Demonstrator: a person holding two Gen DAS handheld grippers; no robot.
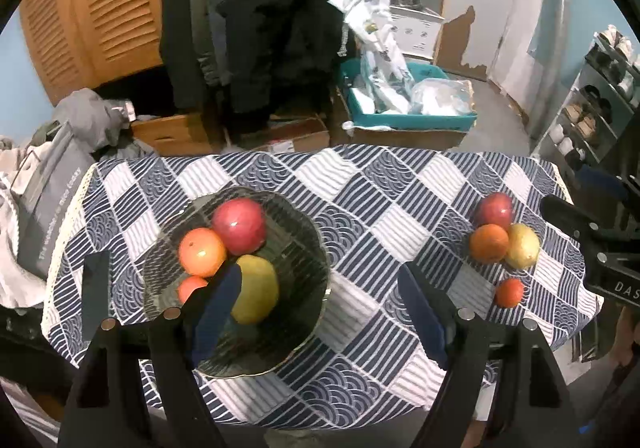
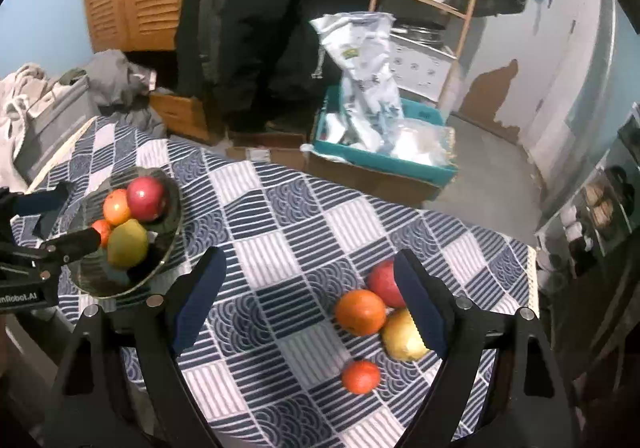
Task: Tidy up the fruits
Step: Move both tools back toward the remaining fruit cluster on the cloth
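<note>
Left wrist view shows you half done: four fruits sit in the glass bowl (image 1: 240, 280) toward the table's left edge, while four more fruits (image 2: 376, 324) cluster loose on the tablecloth (image 2: 280, 248) near the right edge. Your left gripper (image 1: 320, 312) and right gripper (image 2: 308, 300) both hang spread and empty.

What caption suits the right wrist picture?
Open right tongs hover over four loose fruits on a checked tablecloth; bowl already holds four.

Blue-and-white patterned tablecloth (image 1: 360, 184); dark ribbed bowl (image 1: 304, 248); teal tray (image 1: 416, 120).
</note>
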